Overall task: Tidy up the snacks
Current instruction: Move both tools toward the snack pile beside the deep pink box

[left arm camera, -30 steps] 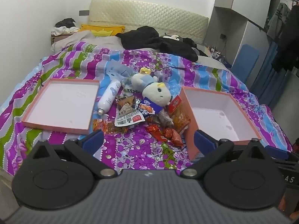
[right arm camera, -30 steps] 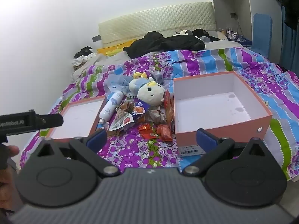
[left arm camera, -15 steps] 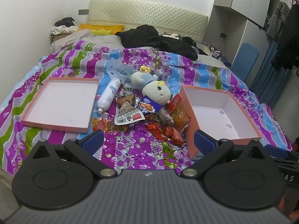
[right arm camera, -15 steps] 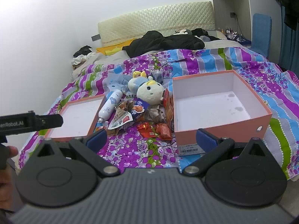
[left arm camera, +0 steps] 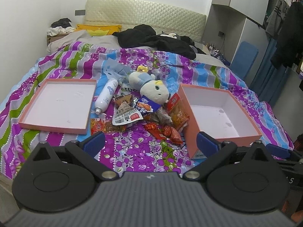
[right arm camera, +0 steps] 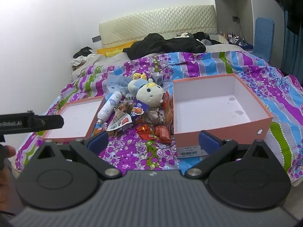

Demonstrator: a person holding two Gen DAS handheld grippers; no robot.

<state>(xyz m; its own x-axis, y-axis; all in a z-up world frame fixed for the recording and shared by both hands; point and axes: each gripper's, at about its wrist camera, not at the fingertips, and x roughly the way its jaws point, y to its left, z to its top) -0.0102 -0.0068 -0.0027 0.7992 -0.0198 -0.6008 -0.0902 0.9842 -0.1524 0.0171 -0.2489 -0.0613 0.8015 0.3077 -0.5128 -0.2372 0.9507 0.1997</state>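
1. Snacks point(left arm camera: 149, 113) lie in a loose heap in the middle of the bed, on a purple, blue and green flowered bedspread point(left arm camera: 136, 155).
2. On top of the heap sits a plush doll point(left arm camera: 153, 90) with a pale face and blue clothes, its head toward the near edge of the bed.
3. Just left of the heap a white spray bottle point(left arm camera: 107, 96) lies on its side, cap end toward the near edge.
4. A blue snack packet point(left arm camera: 145, 106) rests just under the doll's head; a white packet with a barcode point(left arm camera: 126, 116) lies in front of it.
5. Small red-wrapped sweets point(left arm camera: 166, 132) are scattered at the near right of the heap, close to the deep box.
6. An orange packet point(left arm camera: 178, 113) leans against the left wall of the deep pink box point(left arm camera: 191, 132), which stands open to the right of the heap with nothing in it.
7. The shallow pink lid point(left arm camera: 53, 126) lies upturned to the left of the heap, just beside the bottle.
8. The left gripper point(left arm camera: 150, 141) hangs over the near edge of the bed, its blue-padded fingers point(left arm camera: 94, 142) spread wide with nothing between them.
9. The right gripper point(right arm camera: 154, 139) hangs likewise in front of the deep box, fingers spread wide and holding nothing.
10. In the right wrist view the body of the left gripper juts in from the left edge, with a fingertip of the person's hand point(right arm camera: 9, 151) under it.
11. Dark clothes point(left arm camera: 155, 39) and a yellow pillow point(left arm camera: 98, 29) lie near the quilted headboard point(left arm camera: 144, 16).
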